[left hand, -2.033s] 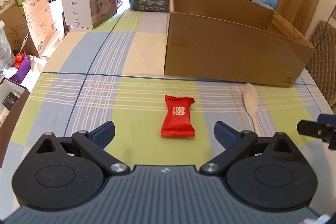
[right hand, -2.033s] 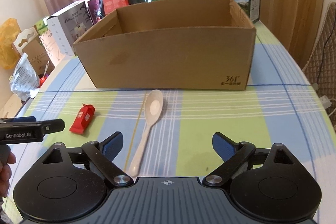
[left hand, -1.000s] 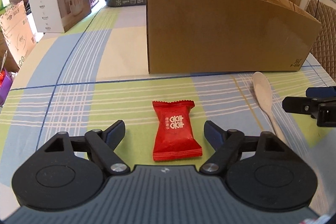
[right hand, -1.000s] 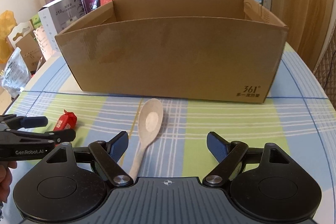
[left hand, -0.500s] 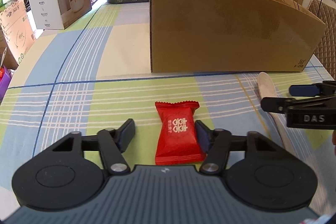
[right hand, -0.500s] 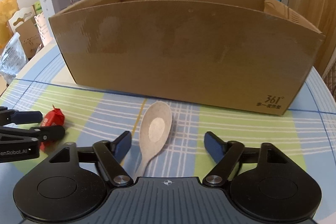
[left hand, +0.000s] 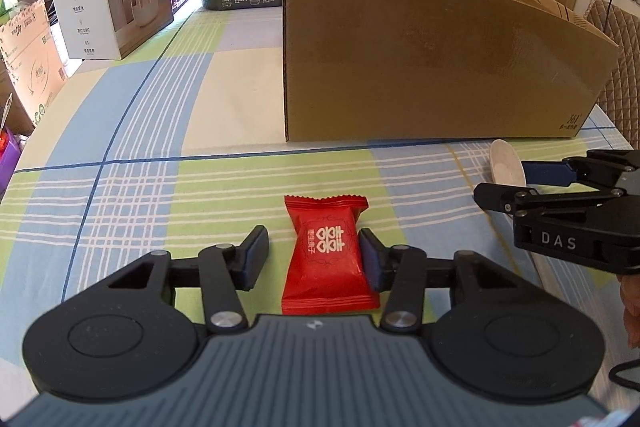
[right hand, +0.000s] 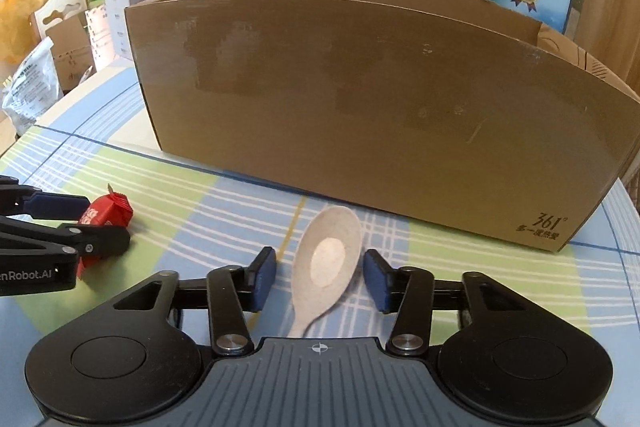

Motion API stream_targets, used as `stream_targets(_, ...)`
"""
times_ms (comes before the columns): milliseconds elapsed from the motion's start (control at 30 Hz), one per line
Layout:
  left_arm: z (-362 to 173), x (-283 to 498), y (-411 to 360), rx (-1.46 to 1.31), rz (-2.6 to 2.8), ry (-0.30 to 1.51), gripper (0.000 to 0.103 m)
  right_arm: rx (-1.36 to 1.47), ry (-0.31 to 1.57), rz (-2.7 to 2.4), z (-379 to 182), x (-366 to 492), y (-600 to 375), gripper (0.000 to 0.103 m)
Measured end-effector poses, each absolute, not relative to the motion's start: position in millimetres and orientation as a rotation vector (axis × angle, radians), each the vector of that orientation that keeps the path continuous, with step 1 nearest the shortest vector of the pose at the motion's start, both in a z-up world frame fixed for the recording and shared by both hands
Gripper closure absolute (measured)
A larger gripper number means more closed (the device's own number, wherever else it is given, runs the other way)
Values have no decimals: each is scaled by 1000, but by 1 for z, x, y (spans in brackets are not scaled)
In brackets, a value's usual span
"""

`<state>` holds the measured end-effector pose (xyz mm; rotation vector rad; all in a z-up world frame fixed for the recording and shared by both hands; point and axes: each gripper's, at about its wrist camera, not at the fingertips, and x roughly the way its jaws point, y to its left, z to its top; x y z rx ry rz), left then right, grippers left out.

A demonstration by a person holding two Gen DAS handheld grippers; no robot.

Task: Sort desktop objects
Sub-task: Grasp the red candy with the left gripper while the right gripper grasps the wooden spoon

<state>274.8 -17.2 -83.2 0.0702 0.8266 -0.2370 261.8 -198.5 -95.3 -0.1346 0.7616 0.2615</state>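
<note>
Candy packet [left hand: 328,251] and spoon [right hand: 326,263] lie just before the cardboard box [left hand: 420,67]. Left gripper [left hand: 312,253] and right gripper [right hand: 320,277] straddle them, fingers open; closing may skid either flat item away.

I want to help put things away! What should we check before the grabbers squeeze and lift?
1. Red candy packet sits between the left gripper fingers: ok.
2. Left gripper shut on it: not ok, a gap shows on one side.
3. Spoon between the right gripper fingers: ok.
4. Right gripper shut on the spoon: not ok, gaps both sides.
5. Cardboard box open on top: ok.
6. Room inside the box: cannot tell.
</note>
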Motion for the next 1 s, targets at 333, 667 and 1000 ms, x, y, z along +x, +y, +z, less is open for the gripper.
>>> stream_targets(333,-81,275,-11,39,-229,840,52,-104,777,262,-93,262,-199,77)
stream_targets(667,-81,275,-10,25,-239,842,66,-58,788,241,-91,259,-205,77)
stream_targets(1000,-80,275,-12,14,-232,830,82,-62,768,231,-93,257,-206,76)
